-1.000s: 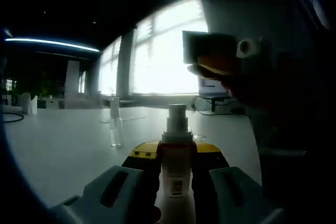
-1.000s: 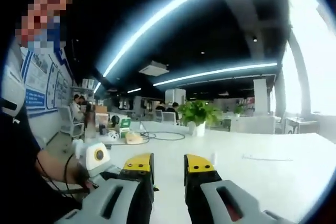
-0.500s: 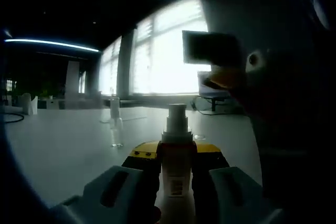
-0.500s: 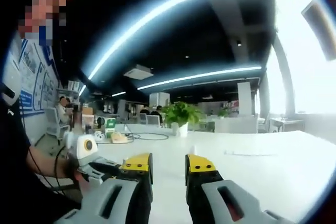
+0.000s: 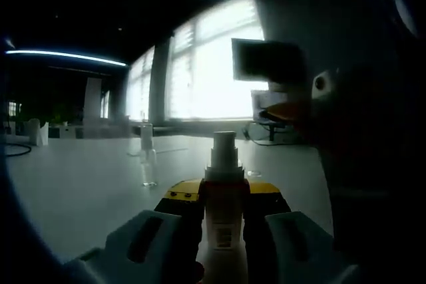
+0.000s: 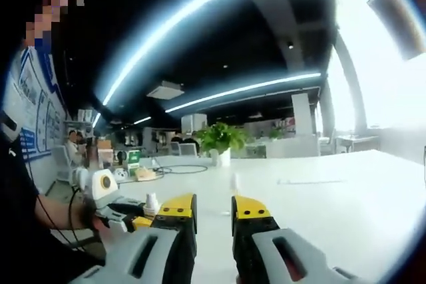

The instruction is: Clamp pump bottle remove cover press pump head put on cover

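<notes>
Here we see, in the left gripper view, the left gripper (image 5: 224, 214) pinching the pump bottle (image 5: 223, 221) between its yellow-tipped jaws, above the pale table (image 5: 80, 191). The bottle stands upright and is whitish, with a small printed label low on its body and a narrow neck. Its pump head (image 5: 223, 148) is bare, a short white cylinder with no cover on it. Farther on the table, toward the windows, stands a small clear cover (image 5: 147, 161), upright and well apart from the bottle. In the right gripper view we see the right gripper (image 6: 213, 211) with its jaws a little apart and nothing between them; the left gripper with the bottle shows at the lower left.
</notes>
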The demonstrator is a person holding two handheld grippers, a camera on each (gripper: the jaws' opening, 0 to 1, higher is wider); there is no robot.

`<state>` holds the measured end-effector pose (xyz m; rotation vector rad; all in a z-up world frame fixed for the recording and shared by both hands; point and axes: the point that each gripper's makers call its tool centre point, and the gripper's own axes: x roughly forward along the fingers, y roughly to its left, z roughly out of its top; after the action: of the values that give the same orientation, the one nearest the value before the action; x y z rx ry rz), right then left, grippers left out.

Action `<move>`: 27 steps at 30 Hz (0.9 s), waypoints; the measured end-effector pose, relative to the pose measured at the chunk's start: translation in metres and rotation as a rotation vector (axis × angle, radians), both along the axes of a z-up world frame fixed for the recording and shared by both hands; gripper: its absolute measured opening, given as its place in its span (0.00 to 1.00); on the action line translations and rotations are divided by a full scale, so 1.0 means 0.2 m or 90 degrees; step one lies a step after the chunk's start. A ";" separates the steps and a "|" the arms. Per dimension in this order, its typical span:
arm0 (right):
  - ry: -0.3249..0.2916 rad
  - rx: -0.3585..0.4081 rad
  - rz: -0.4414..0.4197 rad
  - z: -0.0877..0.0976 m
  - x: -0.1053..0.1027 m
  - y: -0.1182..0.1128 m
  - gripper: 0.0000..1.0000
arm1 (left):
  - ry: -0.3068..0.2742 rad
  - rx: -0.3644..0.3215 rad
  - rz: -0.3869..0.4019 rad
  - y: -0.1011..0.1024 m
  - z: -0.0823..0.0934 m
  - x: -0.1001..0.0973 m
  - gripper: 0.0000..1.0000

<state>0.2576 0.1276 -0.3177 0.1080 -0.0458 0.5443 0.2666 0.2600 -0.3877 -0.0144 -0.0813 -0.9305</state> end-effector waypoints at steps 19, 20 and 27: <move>0.037 -0.060 -0.049 -0.07 0.04 -0.05 0.21 | 0.003 0.001 0.001 0.00 0.00 0.00 0.13; 0.042 -0.063 -0.054 -0.08 0.03 -0.05 0.21 | 0.003 0.001 0.001 0.00 0.00 0.00 0.13; 0.072 -0.108 -0.092 -0.17 0.05 -0.06 0.20 | 0.004 0.001 0.002 0.00 0.00 0.00 0.13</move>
<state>0.2670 0.1146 -0.3512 -0.0306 0.1026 0.3946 0.2664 0.2602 -0.3884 -0.0159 -0.0754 -0.9275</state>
